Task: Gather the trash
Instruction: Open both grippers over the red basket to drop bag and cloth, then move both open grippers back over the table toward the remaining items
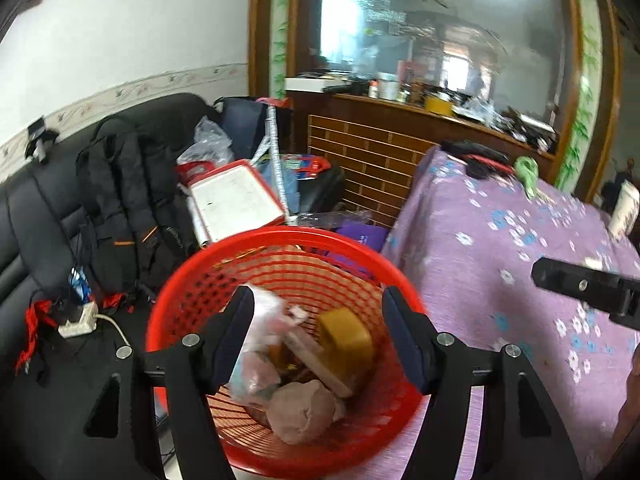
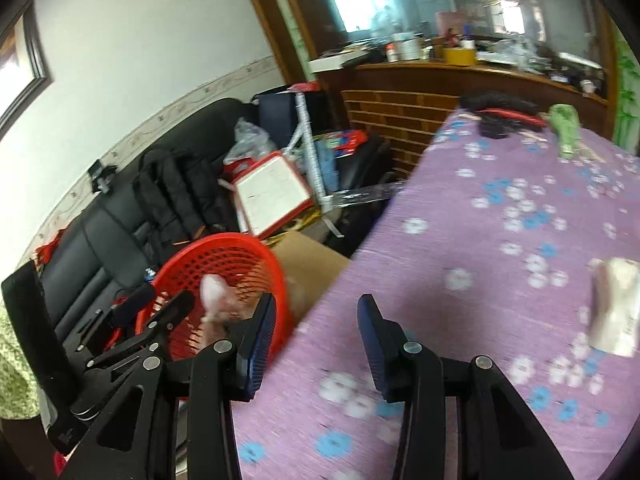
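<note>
Purple floral tablecloth (image 1: 500, 248), red basket (image 1: 192, 276) of trash under splayed left gripper (image 1: 318, 312), right gripper (image 2: 316, 320) spread, empty.

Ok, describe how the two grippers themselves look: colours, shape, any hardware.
Both are the same build. The left gripper and right gripper have matte black angular frames with triangular cutouts, joined by round silver bolts. Each finger ends in a dark blue ribbed pad. No cables or lettering show on the fingers. A green patterned sleeve appears at the right view's edge.
</note>
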{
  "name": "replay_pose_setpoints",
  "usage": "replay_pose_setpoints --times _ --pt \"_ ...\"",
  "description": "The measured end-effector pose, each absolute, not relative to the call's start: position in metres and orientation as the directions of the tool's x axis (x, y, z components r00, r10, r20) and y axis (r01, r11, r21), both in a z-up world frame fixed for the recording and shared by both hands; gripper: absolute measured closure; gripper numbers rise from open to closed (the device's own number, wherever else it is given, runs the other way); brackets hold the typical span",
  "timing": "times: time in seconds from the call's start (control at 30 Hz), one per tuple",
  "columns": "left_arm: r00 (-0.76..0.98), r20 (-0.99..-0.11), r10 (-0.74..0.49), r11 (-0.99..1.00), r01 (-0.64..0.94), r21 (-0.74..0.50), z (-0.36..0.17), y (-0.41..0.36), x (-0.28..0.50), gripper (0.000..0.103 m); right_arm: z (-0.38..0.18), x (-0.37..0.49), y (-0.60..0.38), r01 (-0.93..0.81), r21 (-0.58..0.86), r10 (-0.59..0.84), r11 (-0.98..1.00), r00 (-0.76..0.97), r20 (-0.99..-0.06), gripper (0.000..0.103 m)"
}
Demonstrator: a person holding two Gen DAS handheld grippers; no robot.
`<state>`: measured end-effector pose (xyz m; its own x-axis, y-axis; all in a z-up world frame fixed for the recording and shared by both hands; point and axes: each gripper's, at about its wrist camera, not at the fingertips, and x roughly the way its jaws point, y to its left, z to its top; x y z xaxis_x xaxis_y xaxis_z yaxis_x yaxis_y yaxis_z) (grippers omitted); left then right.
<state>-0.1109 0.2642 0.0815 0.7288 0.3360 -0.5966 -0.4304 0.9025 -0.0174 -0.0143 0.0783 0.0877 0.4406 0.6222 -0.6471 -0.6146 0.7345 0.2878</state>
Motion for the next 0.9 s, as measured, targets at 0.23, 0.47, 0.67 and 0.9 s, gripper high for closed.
replay_pose_setpoints --times 0.23,0.47,0.67,0.9 --pt "0.745 -0.598 0.297 0.938 -0.346 0.034 0.087 0.208 -0.098 0.037 0.092 -0.016 0.02 -0.562 0.291 0.594 0.774 0.487 -0.64 0.057" --pt "0.746 -0.615 0.256 0.962 -0.258 0.087 0.087 0.156 -0.086 0.036 0.095 -0.014 -0.039 -0.495 0.309 0.566 0.812 0.536 -0.627 0.057" --pt "0.749 -0.622 0.23 0.973 -0.194 0.126 0.086 0.116 -0.08 0.035 0.097 -0.008 -0.08 -0.438 0.334 0.544 0.835 0.563 -0.622 0.057" --pt "0.74 -0.641 0.202 0.979 -0.134 0.154 0.081 0.084 -0.071 0.035 0.098 0.003 -0.117 -0.374 0.354 0.514 0.857 0.589 -0.623 0.057"
